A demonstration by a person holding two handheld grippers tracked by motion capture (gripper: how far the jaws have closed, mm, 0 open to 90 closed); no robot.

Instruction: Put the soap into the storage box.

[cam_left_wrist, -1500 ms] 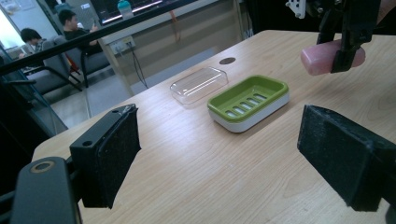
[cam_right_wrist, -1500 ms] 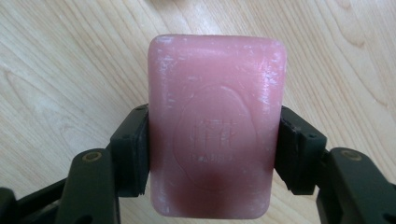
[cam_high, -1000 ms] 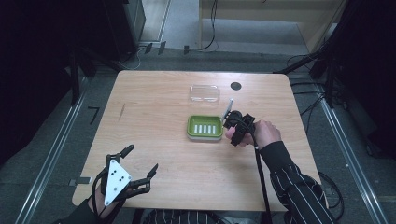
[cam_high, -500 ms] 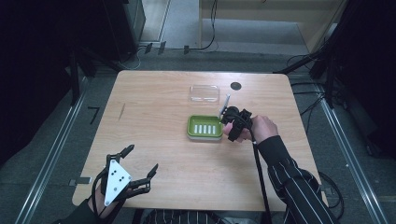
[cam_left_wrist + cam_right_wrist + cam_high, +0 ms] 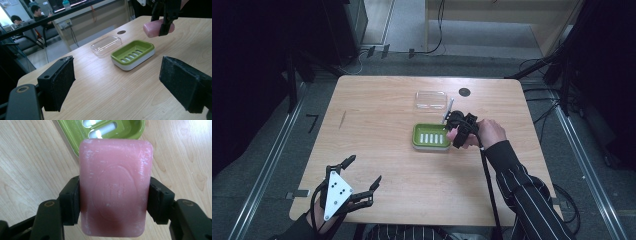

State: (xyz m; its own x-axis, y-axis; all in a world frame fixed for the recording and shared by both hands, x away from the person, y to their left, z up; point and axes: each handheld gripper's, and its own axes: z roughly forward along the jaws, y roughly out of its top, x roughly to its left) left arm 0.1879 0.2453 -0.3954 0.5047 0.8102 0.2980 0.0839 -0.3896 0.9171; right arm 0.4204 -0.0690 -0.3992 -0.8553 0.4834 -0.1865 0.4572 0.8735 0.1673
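Pink soap bar (image 5: pixel 115 187) sits clamped between the two black jaws of the right gripper (image 5: pixel 113 201), one pad pressed against each long side, with the bar's stamped face turned to that gripper's camera and most of its length standing out beyond the jaw tips. In the left gripper view the same bar (image 5: pixel 156 27) hangs in the air above the wooden table (image 5: pixel 382 120), held off the surface and just to the side of the green soap dish (image 5: pixel 133 53). From the high view the right gripper (image 5: pixel 460 131) is at the dish's right edge, the person's hand (image 5: pixel 486 134) wrapped round its body and a striped sleeve (image 5: pixel 524 192) running back toward the bottom. The dish (image 5: pixel 431 136) lies near the table's middle, its slotted floor bare. Just beyond it, toward the far edge, lies a clear plastic lid (image 5: pixel 431 99), apart from the dish. A small dark round hole (image 5: pixel 464 92) marks the tabletop to the lid's right. Near the front left corner the left gripper (image 5: pixel 362 175) hovers with its jaws spread wide and nothing between them.
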